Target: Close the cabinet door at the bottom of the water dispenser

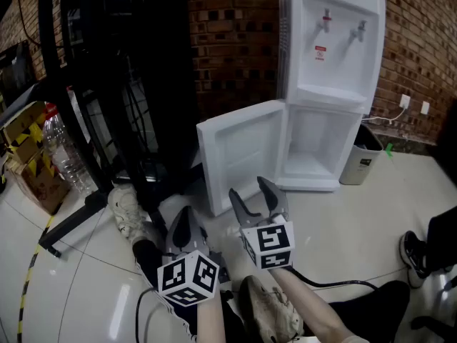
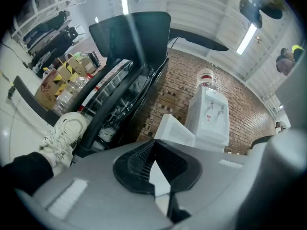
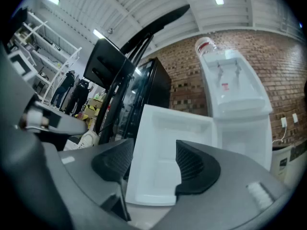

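Note:
The white water dispenser [image 1: 332, 48] stands against the brick wall. Its bottom cabinet door [image 1: 243, 152] is swung wide open to the left, showing the empty white cabinet [image 1: 318, 145]. My right gripper [image 1: 251, 191] is open and holds nothing; it hangs just in front of the door's lower edge. In the right gripper view the door's inner face [image 3: 158, 128] shows between the spread pads, with the dispenser [image 3: 235, 95] to the right. My left gripper [image 1: 183, 224] sits lower left, its tips together and empty. The left gripper view has the door [image 2: 175, 131] and dispenser [image 2: 208, 116] far ahead.
A tall black rack [image 1: 136, 84] stands left of the door. A grey bin [image 1: 360, 156] sits right of the dispenser. A water bottle [image 1: 61, 148] and taped cardboard box [image 1: 28, 163] are at far left. A white shoe [image 1: 128, 213] and a cable [image 1: 335, 284] lie on the floor.

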`<state>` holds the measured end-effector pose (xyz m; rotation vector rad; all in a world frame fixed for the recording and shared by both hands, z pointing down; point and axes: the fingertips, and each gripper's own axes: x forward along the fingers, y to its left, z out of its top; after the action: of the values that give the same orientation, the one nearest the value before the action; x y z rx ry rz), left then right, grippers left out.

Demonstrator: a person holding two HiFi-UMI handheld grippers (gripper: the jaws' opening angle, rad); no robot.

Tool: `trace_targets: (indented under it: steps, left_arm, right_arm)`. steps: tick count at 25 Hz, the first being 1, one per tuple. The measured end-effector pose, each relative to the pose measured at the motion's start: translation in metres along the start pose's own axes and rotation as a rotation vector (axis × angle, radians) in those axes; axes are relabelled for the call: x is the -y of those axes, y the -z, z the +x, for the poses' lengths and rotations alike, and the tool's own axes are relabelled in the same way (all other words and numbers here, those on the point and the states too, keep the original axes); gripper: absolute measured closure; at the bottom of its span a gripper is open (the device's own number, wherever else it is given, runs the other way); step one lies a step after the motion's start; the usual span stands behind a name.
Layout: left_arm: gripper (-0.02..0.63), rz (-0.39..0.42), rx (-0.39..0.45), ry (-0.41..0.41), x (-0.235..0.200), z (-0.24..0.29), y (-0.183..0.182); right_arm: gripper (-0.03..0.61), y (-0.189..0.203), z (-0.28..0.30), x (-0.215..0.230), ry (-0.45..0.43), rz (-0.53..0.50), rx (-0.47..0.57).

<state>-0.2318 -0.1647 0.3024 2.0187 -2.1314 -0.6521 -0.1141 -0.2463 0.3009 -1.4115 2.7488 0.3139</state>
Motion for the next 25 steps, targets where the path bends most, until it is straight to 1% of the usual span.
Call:
trace_targets:
  steps: [1, 2, 4, 7, 10, 12, 14, 17, 21, 25]
  left_arm:
    - [0.601, -0.025, -0.018, 0.024, 0.003, 0.002, 0.004]
    - [0.601, -0.049, -0.034, 0.043, 0.005, 0.005, 0.008]
    - [0.601, -0.083, -0.050, 0.055, 0.004, 0.007, 0.012]
    - [0.601, -0.089, -0.037, 0.030, -0.003, 0.009, 0.011]
    - [0.601, -0.097, -0.043, 0.012, -0.005, 0.011, 0.012]
    - [0.601, -0.132, -0.036, 0.035, -0.005, 0.012, 0.010]
    - [0.607, -0.155, -0.013, 0.054, -0.004, 0.010, 0.005]
    - [0.607, -0.142, 0.001, 0.055, -0.003, 0.009, 0.002]
    - [0.607, -0.162, 0.011, 0.072, 0.002, 0.011, -0.001]
    - [0.607, -0.142, 0.017, 0.088, 0.005, 0.011, -0.004]
  right_arm:
    - [0.300, 0.006, 0.016, -0.005, 0.004, 0.005, -0.019]
    - [0.298, 0.012, 0.030, -0.010, 0.006, 0.007, -0.037]
    - [0.291, 0.020, 0.056, -0.021, 0.007, -0.009, -0.063]
    - [0.291, 0.023, 0.082, -0.035, 0.003, -0.053, -0.079]
    - [0.291, 0.021, 0.097, -0.035, 0.047, -0.078, -0.083]
    - [0.291, 0.022, 0.109, -0.032, 0.080, -0.086, -0.098]
    - [0.291, 0.026, 0.119, -0.031, 0.094, -0.079, -0.108]
    - [0.293, 0.035, 0.128, -0.028, 0.097, -0.067, -0.126]
    - [0.293, 0.040, 0.132, -0.027, 0.094, -0.073, -0.135]
    - [0.296, 0.040, 0.129, -0.025, 0.082, -0.083, -0.131]
